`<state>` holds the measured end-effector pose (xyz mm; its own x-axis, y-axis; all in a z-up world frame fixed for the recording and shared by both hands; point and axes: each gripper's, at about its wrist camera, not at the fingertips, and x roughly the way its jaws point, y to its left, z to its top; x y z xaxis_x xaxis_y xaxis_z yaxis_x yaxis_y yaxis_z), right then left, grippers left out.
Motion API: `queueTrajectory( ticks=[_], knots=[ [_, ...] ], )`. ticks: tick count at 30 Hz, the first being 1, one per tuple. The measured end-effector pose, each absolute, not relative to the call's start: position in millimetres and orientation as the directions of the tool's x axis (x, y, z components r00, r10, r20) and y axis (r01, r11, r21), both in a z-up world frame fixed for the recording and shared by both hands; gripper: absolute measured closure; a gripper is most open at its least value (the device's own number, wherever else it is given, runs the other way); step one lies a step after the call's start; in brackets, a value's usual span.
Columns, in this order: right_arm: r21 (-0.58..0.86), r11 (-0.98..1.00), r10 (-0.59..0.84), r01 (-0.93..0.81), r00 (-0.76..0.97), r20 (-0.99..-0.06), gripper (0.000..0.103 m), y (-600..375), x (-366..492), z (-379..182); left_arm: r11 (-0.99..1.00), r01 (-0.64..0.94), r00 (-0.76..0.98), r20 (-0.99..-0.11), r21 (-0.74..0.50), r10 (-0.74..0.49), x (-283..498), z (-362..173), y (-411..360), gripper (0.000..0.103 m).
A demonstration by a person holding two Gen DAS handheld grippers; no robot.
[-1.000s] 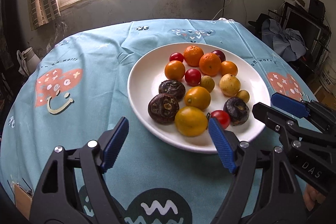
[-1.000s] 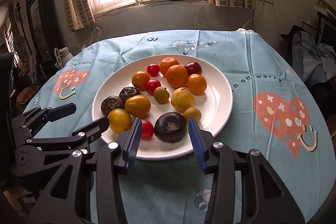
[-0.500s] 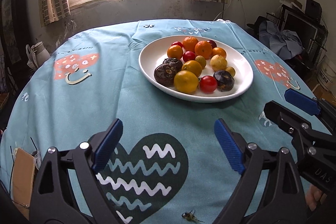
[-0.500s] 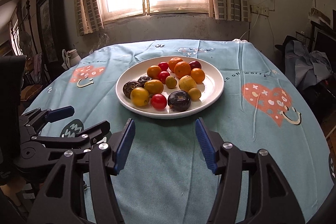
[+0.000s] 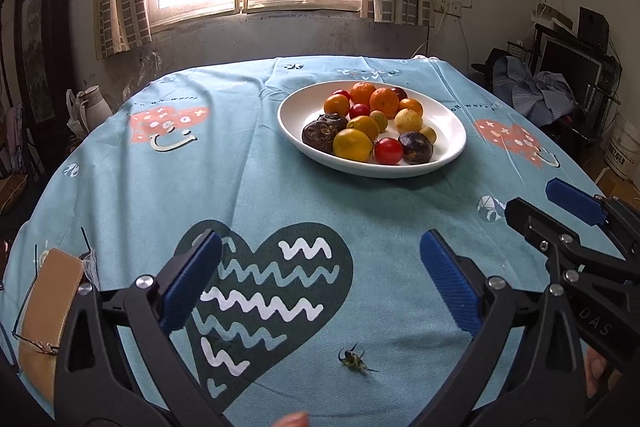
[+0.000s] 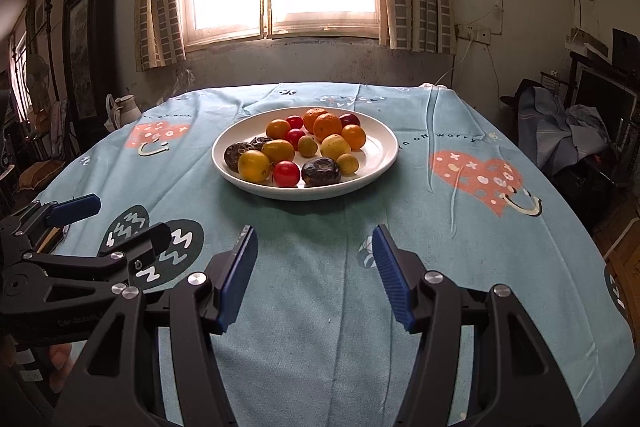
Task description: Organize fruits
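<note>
1 round table under a teal tablecloth [image 5: 280,195] fills both views, a dark heart print [image 5: 272,291] on its near part. Well beyond the grippers sits the white plate [image 6: 380,163], all the fruits heaped on it: oranges [image 6: 327,127], yellow citrus [image 6: 253,165], 3 dark wrinkled fruits [image 6: 321,171] and red tomatoes [image 6: 286,173]. Nothing lies between plate and grippers. The left gripper [image 5: 320,283] and right gripper [image 6: 316,273] both hover over bare cloth, jaws spread wide and empty. A brown card with eyeglasses [image 5: 44,311] lies at the left edge; a small green stem scrap [image 5: 354,361] rests nearest.
</note>
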<state>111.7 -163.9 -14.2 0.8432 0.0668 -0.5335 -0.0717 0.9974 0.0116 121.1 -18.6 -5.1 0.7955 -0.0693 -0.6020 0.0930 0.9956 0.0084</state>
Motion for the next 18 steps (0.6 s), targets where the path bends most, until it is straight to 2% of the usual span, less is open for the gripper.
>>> queueTrajectory(
  ticks=[4,9,13,18],
  knots=[
    [0.001,0.998,0.049,-0.058,0.842,-0.537,0.043,-163.0,113.0,-15.6,0.995,0.097,0.799,-0.597,0.022,-0.065,122.9,-4.7,-19.1,0.002],
    [-0.049,0.999,-0.010,-0.021,0.828,-0.561,0.043,-158.5,116.8,-15.9,0.988,0.152,0.789,-0.600,-0.016,-0.131,126.2,-2.9,-18.7,0.002],
    [-0.059,0.998,-0.006,-0.029,0.856,-0.518,0.043,-155.4,109.6,-11.5,0.987,0.159,0.806,-0.574,-0.028,-0.146,121.8,3.3,-15.6,0.002],
    [-0.045,0.998,0.027,-0.053,0.889,-0.458,0.043,-155.0,99.6,-7.0,0.977,0.184,0.797,-0.565,-0.110,-0.214,121.5,5.1,-6.9,0.002]
  ],
)
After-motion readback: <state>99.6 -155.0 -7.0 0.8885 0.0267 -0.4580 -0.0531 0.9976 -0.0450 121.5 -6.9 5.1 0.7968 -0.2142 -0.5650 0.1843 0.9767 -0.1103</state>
